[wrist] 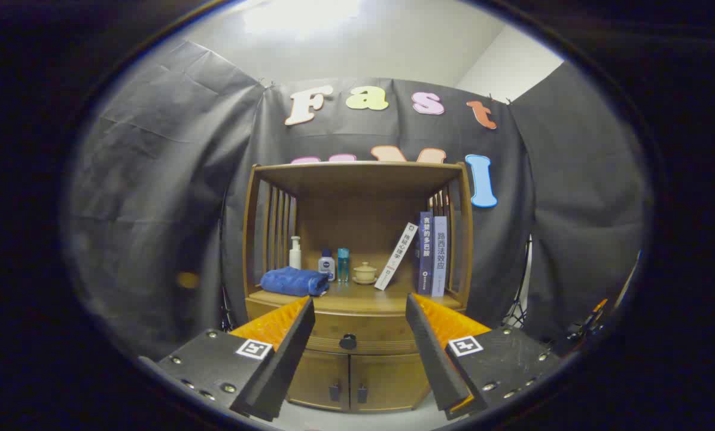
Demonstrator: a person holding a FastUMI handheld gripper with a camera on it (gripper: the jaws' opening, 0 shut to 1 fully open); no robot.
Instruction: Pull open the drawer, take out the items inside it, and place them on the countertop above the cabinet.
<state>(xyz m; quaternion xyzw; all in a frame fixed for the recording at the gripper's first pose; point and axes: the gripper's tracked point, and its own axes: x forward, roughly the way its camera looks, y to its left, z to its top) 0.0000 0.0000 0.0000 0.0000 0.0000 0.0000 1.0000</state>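
Note:
A wooden cabinet (357,359) stands straight ahead against the booth's cloth wall. Its drawer (357,332) is closed, with a dark round knob (347,342) at the middle of its front. The knob lies between my two fingers and some way beyond them. My gripper (360,308) is open and holds nothing. The countertop (357,296) above the drawer carries a folded blue towel (294,281) to the left, small bottles (327,265), a little lidded cup (365,273), and books (432,256) to the right. What is inside the drawer is hidden.
Two small doors (348,380) with dark handles sit under the drawer. Slatted wooden sides and a roof board (357,173) enclose the countertop shelf. A white book (396,256) leans against the upright ones. A tripod leg (517,311) stands right of the cabinet.

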